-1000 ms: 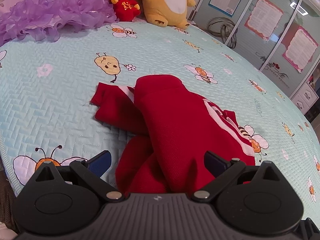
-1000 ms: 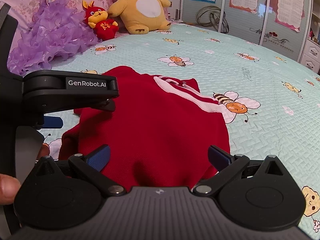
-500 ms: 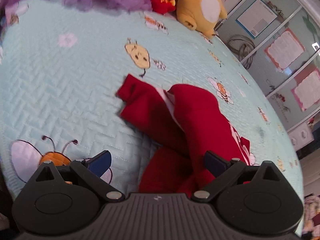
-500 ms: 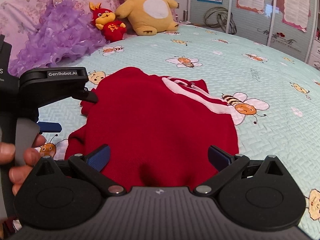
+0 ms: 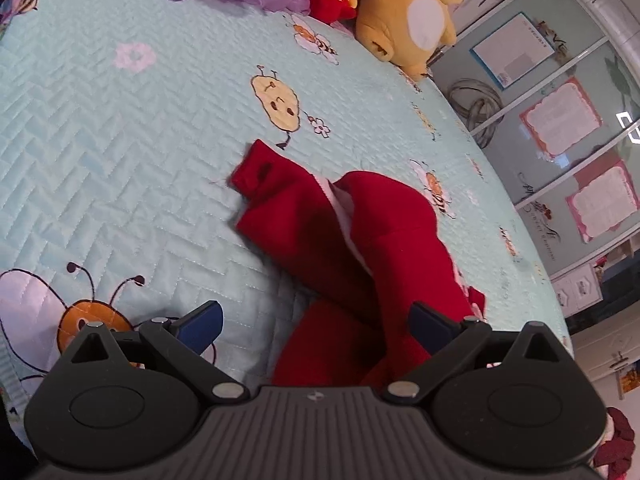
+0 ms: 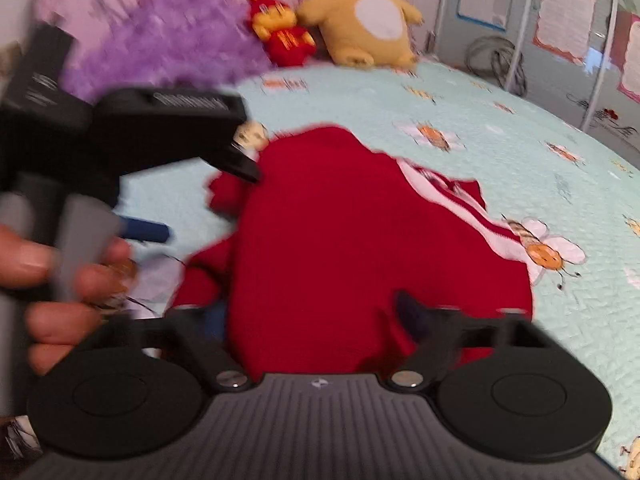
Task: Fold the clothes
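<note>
one red sweater [image 6: 360,248] lies bunched at the near edge of the bee-print bed [image 5: 100,152]. i'm at the grab step. my right fingers [image 6: 312,316] have just been closing, sweater hem between them, grip not yet certain in the blur. my left fingers [image 5: 316,320] gape wide, holding nothing, over a sleeve. next: pinch both sides, then lift. two plush toys, one purple doll dress at the far edge.

1. Sweater [image 5: 384,240]: deep red, white trim stripes.
2. Bedspread [image 5: 120,152]: pale aqua, quilted zigzag, cartoon bees and flowers.
3. Plush bear [image 5: 404,16]: yellow, white belly.
4. Ruffled fabric [image 6: 168,32]: purple.
5. Small plush [image 6: 282,32]: red and yellow.
</note>
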`<state>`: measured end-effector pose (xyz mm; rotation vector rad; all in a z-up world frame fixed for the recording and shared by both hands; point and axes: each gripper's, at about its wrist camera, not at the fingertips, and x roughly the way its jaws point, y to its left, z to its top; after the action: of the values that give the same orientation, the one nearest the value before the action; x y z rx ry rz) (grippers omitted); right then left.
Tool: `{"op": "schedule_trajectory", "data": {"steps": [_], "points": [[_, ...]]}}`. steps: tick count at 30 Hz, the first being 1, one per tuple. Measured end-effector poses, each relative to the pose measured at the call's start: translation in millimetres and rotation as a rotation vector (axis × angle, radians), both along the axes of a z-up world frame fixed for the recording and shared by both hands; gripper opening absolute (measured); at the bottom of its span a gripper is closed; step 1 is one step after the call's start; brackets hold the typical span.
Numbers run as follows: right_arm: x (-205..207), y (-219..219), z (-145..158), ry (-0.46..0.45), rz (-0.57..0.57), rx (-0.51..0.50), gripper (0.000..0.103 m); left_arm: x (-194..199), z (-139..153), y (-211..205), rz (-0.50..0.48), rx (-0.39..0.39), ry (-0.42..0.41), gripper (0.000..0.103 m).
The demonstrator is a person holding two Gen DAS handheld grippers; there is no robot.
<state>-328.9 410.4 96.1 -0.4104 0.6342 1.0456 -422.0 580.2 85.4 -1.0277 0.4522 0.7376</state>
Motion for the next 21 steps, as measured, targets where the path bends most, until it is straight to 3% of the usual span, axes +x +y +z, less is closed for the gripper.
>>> {"op": "schedule_trajectory", "data": {"steps": [3,4,5,7,13,17,21], "points": [[2.8,-5.5,-2.6,-0.017,0.012,0.007,0.059,2.5,-0.8,-0.8,-0.004,0.009,0.006,0.101],[3.6,-9.0,-2.8,-0.026,0.015,0.013,0.048,4.2,-1.4,-1.3,-0.011,0.007,0.004,0.101],[5.4,-12.8,-2.6,-0.032,0.008,0.018,0.03,5.8,-2.1,-1.8,-0.018,0.005,0.002,0.101],[12.9,-23.0,0.2,-0.019,-0.025,0.043,0.019,8.5,-3.2,-2.7,-0.03,-0.001,-0.004,0.101],[43.1,-72.0,21.4,-0.011,-0.162,0.165,0.012,16.2,-4.8,-8.5,-0.067,-0.011,-0.088,0.102],[41.3,-97.3,20.0,-0.091,-0.194,0.158,0.012,33.3,-15.7,-14.6,-0.128,-0.096,-0.152,0.102],[36.4,-107.3,8.7,-0.115,-0.19,0.123,0.012,51.4,-17.0,-24.2,-0.163,-0.076,-0.148,0.102]]}}
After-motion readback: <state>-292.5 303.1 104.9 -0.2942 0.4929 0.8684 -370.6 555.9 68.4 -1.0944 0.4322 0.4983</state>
